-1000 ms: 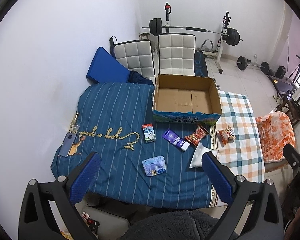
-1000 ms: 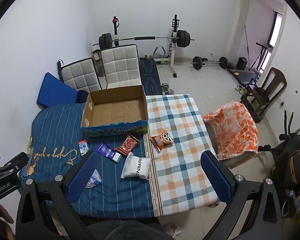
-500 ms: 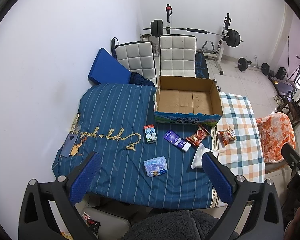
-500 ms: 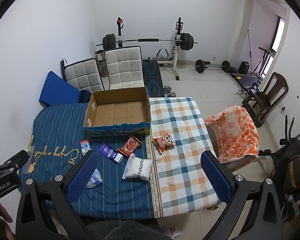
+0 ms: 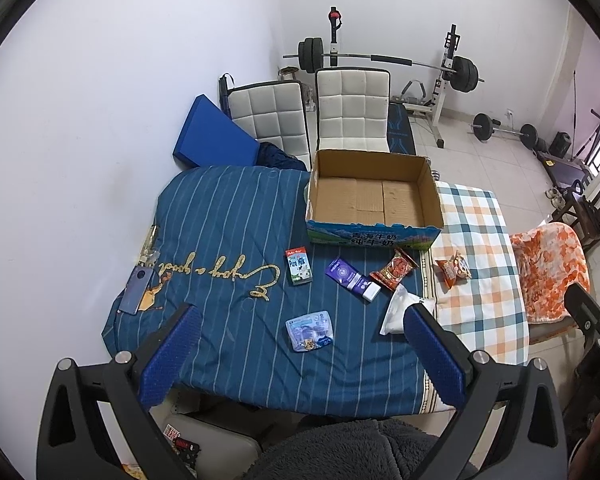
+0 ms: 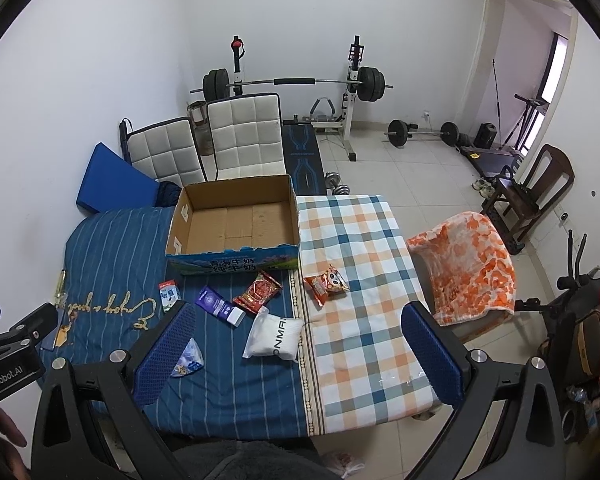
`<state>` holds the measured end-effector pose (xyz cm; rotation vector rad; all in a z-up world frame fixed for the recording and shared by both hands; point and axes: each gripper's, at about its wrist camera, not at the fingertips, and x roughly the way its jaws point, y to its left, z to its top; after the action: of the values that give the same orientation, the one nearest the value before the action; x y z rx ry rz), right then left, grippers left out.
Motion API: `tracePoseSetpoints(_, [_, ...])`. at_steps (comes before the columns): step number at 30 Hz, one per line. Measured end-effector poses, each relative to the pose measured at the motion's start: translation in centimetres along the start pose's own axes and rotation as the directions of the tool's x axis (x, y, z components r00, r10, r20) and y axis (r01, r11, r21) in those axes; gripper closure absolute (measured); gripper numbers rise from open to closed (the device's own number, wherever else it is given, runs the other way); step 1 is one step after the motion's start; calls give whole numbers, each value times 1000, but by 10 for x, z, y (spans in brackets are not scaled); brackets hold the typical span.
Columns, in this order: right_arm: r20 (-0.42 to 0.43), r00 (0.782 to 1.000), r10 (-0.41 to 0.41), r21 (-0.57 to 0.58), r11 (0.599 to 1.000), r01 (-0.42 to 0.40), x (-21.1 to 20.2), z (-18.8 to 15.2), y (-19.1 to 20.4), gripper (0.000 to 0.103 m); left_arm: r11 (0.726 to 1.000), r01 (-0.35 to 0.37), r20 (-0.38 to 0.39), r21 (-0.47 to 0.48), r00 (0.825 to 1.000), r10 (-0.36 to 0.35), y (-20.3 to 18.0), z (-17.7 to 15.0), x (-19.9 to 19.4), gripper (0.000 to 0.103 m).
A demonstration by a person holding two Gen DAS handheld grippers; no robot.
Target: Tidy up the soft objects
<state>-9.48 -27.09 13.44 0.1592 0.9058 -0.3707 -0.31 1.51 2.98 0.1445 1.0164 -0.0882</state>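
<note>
Both hand-held grippers spread, empty, high above tabletop. White pouch ahead-left of right hand-held gripper, nearer it than left hand-held gripper; cardboard box beyond.

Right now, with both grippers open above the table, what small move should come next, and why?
Probably lower the right gripper toward the white pouch. It lies nearest between that gripper's open fingers, the cardboard box is empty, and neither it nor the left gripper holds anything.
</note>
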Motion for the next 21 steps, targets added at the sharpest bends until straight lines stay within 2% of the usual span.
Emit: tracePoseSetpoints(21, [-2,1000,4,3,1000,-4,1,0,2,0,1000,-2,-26,4,1000,2,-2,-6,11,0])
